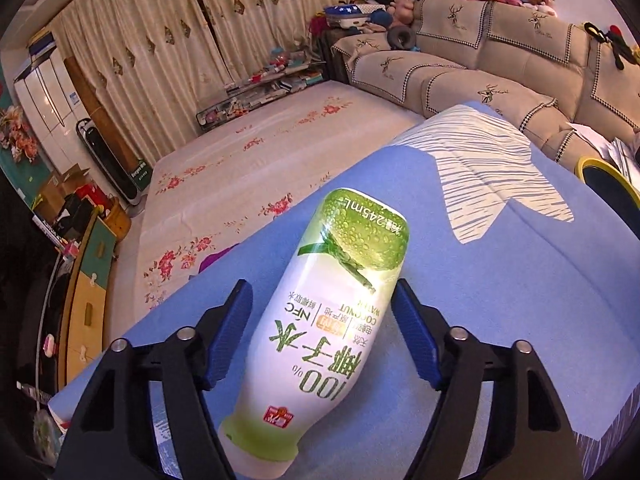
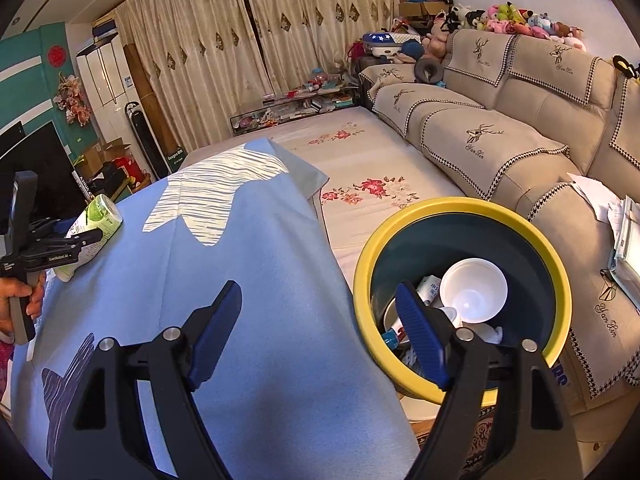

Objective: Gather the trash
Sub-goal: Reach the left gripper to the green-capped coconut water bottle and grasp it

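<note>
The coconut water bottle (image 1: 320, 328) is lying on its side on the blue cloth (image 1: 500, 300), cap end toward the left wrist camera, bottom pointing off toward the flowery mat (image 1: 248, 168). It sits right between the blue pads of the left gripper (image 1: 322, 312). The far pad looks like it's touching the bottle's shoulder, while the near one still has a sliver of cloth showing beside it, so not a proper squeeze as far as I can see. In the right wrist view the same bottle (image 2: 94, 228) is way over at the cloth's left edge with the left gripper (image 2: 86, 240) around it and a hand (image 2: 18, 304) on the handle.

The right gripper (image 2: 320, 320) hangs over the cloth's other side, fingers spread wide with nothing in them. Just off that edge of the cloth stands the yellow-rimmed bin (image 2: 464, 216), already holding a white bowl (image 2: 474, 290) and some other scraps. Past the bin is the beige sofa (image 2: 520, 120).
</note>
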`<state>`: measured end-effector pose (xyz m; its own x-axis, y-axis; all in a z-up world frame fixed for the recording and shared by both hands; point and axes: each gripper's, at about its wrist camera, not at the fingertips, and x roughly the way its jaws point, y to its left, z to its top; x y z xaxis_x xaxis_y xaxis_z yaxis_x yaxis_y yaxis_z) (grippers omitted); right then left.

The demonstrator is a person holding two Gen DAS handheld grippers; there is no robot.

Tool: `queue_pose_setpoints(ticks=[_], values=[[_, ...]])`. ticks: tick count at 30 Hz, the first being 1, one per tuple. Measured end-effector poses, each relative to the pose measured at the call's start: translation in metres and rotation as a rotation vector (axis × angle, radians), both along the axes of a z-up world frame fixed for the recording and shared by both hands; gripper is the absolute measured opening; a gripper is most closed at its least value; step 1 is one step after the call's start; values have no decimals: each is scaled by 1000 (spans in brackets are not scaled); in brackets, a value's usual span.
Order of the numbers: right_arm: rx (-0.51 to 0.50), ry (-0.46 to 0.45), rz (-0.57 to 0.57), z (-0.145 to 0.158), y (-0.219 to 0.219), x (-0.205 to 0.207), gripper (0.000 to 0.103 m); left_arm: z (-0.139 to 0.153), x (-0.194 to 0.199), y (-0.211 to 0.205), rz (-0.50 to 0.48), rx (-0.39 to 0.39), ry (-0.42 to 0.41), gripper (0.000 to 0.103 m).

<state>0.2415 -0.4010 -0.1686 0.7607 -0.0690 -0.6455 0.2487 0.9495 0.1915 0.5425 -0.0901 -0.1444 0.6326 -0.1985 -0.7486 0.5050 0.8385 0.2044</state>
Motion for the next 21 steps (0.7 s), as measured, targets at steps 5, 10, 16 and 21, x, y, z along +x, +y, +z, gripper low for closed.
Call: queue_pose_setpoints(ticks=[5, 10, 16, 21], values=[[5, 3, 3, -1, -1, 0, 75, -4, -2, -2, -7, 9, -9, 67], [11, -4, 2, -1, -2, -3, 75, -1, -12, 3, -3, -24, 1, 58], [3, -24, 2, 2, -2, -6, 75, 19, -49, -2, 6, -44, -21, 56], [-21, -37, -4, 8, -2, -10, 75, 43, -94, -11, 6, -67, -49, 56]])
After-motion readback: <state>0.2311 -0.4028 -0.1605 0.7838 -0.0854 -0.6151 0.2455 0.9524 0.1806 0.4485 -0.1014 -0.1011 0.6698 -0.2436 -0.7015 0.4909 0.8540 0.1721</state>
